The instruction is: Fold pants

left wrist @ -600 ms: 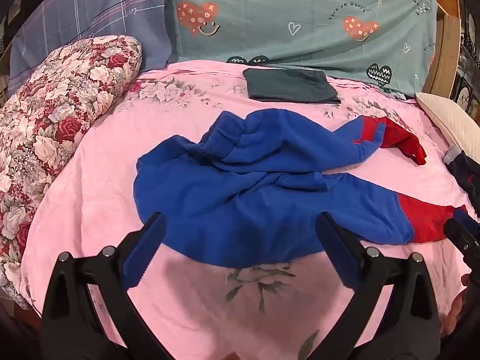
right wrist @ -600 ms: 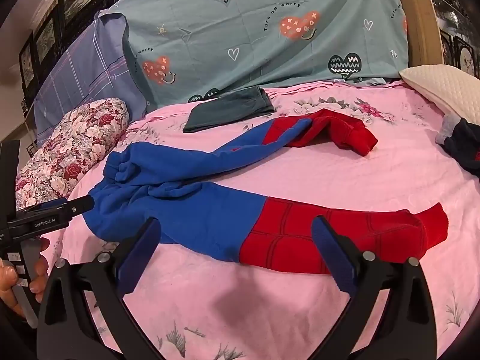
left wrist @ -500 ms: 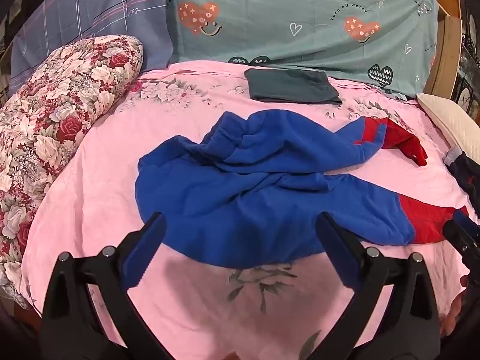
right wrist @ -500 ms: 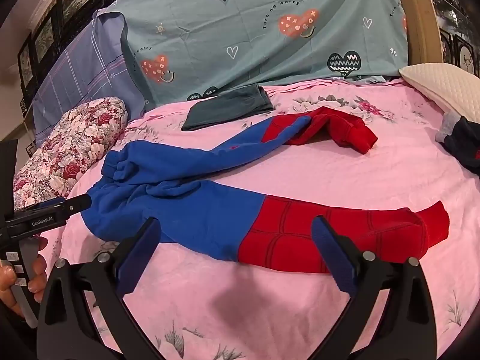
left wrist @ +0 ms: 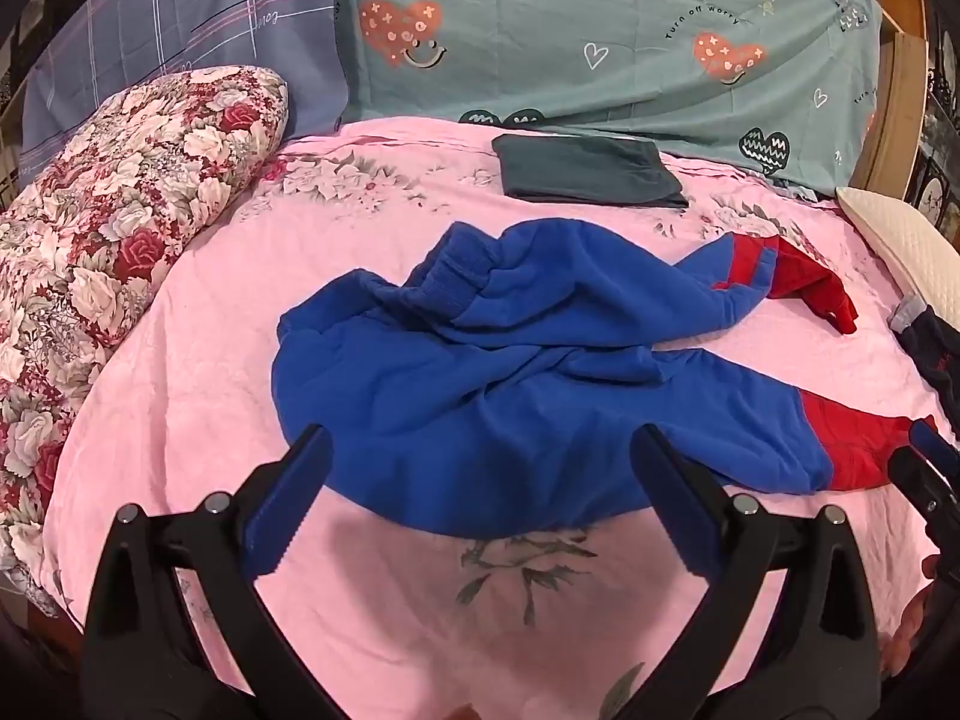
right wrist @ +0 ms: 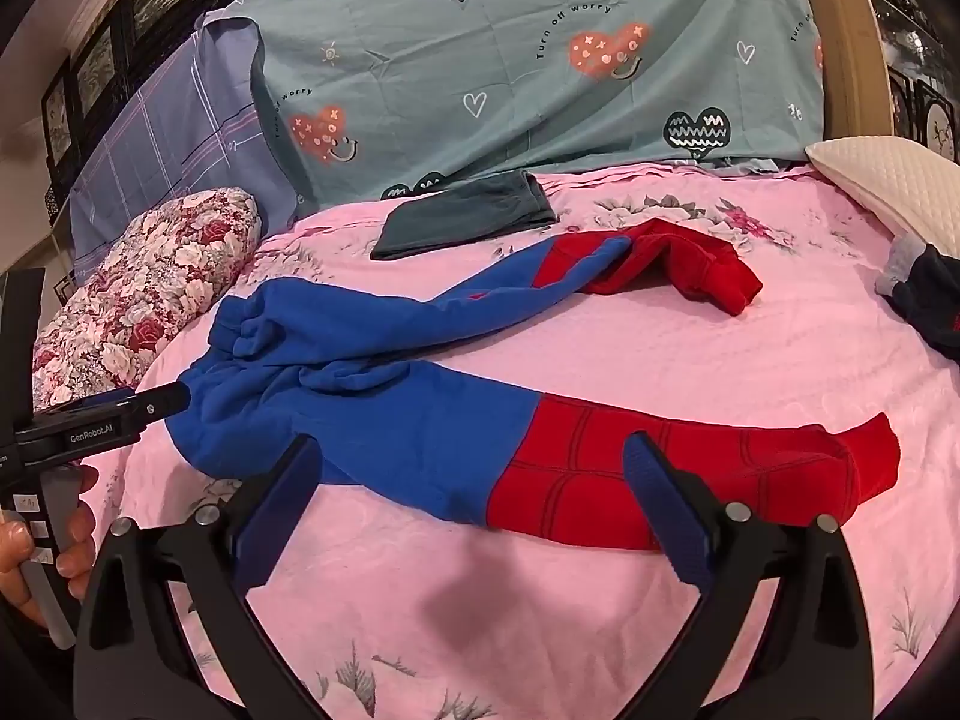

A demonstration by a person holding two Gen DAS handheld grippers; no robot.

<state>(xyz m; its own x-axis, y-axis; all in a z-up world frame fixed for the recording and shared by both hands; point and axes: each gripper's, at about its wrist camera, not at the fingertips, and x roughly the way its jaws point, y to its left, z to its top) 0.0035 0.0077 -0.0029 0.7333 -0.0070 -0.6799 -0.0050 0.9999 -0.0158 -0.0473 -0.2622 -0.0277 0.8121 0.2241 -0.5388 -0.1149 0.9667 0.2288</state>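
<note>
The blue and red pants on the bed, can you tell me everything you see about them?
The blue and red pants look like soft fleece, blue on top with red lower legs marked by dark web lines. They lie unfolded and rumpled on the pink flowered bedsheet, waistband bunched, one leg stretched out, the other angled away with its red end crumpled. Nothing grips them.

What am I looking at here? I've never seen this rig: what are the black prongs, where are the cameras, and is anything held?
A person holds a two-finger gripper in each hand; a fisheye camera on each looks along its fingers. The prongs are those fingers. One view shows the left gripper, the other the right gripper. Both are open and hold nothing. On the pink bedsheet lie crumpled blue and red pants, unfolded, and a folded dark garment farther back near the pillows.
</note>
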